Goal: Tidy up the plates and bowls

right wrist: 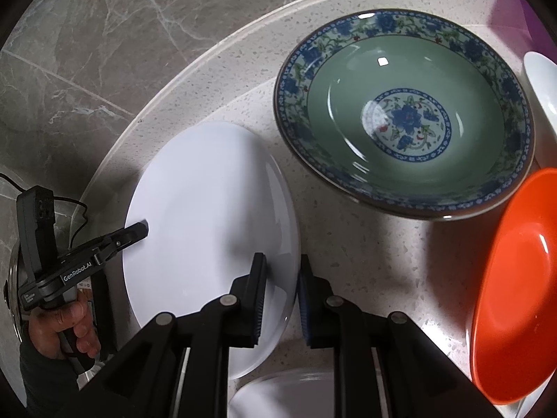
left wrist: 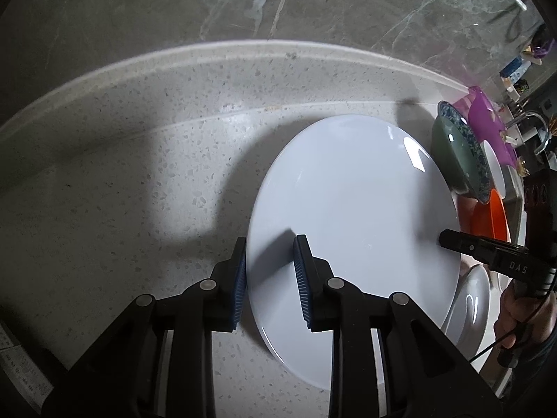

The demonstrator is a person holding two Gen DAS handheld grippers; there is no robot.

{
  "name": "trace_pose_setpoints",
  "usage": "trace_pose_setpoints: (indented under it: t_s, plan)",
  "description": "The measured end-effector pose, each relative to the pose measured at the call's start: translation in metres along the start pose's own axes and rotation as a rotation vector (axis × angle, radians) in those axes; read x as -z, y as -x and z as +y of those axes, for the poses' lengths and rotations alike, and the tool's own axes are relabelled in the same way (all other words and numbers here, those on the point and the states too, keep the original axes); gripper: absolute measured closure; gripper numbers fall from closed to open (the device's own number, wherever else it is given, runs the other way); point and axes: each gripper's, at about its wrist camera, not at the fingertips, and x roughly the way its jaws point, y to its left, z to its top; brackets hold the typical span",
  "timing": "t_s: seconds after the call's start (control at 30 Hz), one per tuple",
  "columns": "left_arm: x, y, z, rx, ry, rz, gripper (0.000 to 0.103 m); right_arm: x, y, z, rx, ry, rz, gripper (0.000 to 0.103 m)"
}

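Note:
A large white plate (left wrist: pixel 351 216) lies on the speckled counter; it also shows in the right wrist view (right wrist: pixel 209 223). My left gripper (left wrist: pixel 269 278) is open and straddles the plate's left rim, one finger on each side. My right gripper (right wrist: pixel 280 299) is open and straddles the plate's right rim; it shows in the left wrist view (left wrist: pixel 449 238) too. A green bowl with blue flower rim (right wrist: pixel 403 115) sits behind the plate, to the right. An orange bowl (right wrist: pixel 518 285) stands at the right.
A smaller white dish (right wrist: pixel 289 393) lies near the front edge under my right gripper. Another white dish (right wrist: pixel 543 83) and a purple item (left wrist: pixel 487 118) are at the far right. A grey marble wall (left wrist: pixel 278 3) backs the counter (left wrist: pixel 139 174).

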Motion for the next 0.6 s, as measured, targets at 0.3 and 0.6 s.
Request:
trace_pose_setpoints:
  t_s: [0.3, 0.6]
  plan:
    - [0.013, 0.044, -0.021, -0.005, -0.012, -0.05, 0.08, 0.006, 0.035, 0.011, -0.007, 0.016, -0.045, 0.084]
    - [0.075, 0.109, -0.058, 0.016, -0.047, -0.084, 0.081, 0.069, 0.099, 0.026, -0.004, 0.042, -0.069, 0.084]
